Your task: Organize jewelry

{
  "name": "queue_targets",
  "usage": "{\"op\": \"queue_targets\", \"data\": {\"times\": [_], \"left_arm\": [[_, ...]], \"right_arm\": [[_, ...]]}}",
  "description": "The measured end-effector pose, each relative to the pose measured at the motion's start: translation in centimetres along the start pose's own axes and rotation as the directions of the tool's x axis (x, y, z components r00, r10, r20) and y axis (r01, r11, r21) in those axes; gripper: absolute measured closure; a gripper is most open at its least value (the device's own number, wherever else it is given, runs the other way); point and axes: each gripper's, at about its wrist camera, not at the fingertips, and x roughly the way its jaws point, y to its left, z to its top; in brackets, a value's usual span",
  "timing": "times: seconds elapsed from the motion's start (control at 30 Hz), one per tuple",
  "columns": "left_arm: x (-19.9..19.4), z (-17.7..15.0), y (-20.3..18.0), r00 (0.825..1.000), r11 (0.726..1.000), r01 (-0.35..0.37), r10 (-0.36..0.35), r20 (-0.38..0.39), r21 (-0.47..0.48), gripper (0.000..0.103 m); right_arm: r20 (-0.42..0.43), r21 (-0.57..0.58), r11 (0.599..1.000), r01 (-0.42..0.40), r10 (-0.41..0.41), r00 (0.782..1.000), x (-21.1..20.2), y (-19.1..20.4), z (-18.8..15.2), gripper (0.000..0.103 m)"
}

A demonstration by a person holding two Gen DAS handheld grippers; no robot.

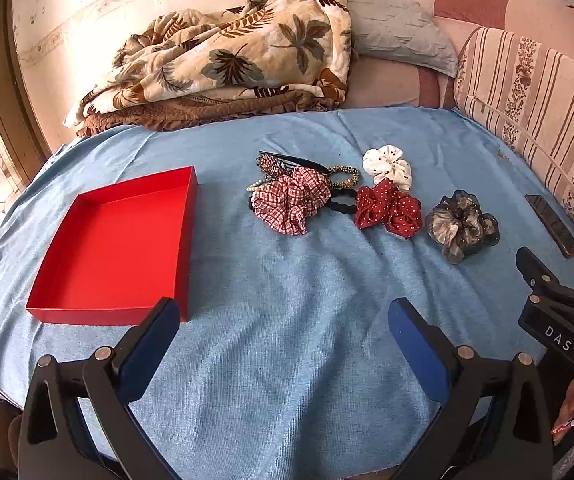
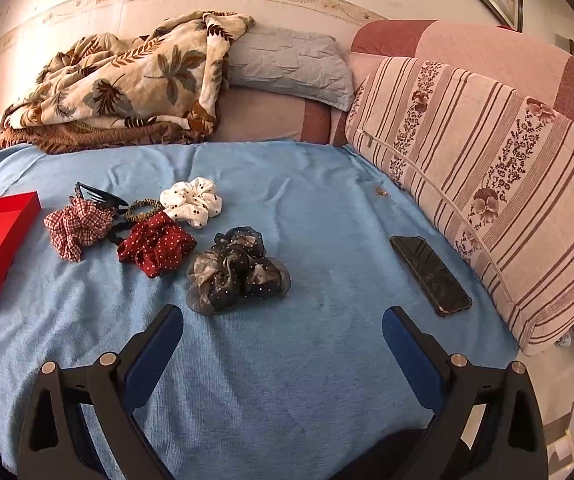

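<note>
Both hand-held grippers hover over the blue bedspread (image 1: 287, 360) with fingers spread apart and nothing between them: the left hand-held gripper (image 1: 283, 312) and the right hand-held gripper (image 2: 283, 320). Taking the red box (image 1: 115, 248) as landmark, the hair accessories lie to its right: nearest, a checked scrunchie (image 1: 291, 204) atop black headbands (image 1: 339, 204), then a red dotted scrunchie (image 1: 389, 208), a white scrunchie (image 1: 389, 168) behind it, and a grey sheer scrunchie (image 1: 461, 226) farthest. Beyond that lies a phone (image 2: 431, 274).

Box (image 1: 111, 248) lies left of the scrunchies (image 1: 387, 208); phone (image 2: 431, 274) lies right.
</note>
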Motion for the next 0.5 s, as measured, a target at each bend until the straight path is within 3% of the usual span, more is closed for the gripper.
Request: {"op": "queue_targets", "data": {"times": [0.27,0.5], "left_arm": [[0.9,0.1,0.4,1.000,1.000,-0.013,0.013,-0.016,-0.002,0.000],[2.8,1.7,2.0,0.998,0.997,0.042,-0.045,-0.049,-0.059,0.000]], "right_arm": [[-0.014,0.010,1.000,-0.007,0.007,1.000,0.9,-0.4,-0.1,0.002],[-0.042,0.057,0.997,-0.044,0.047,0.998,2.6,-1.8,0.3,0.007]]}}
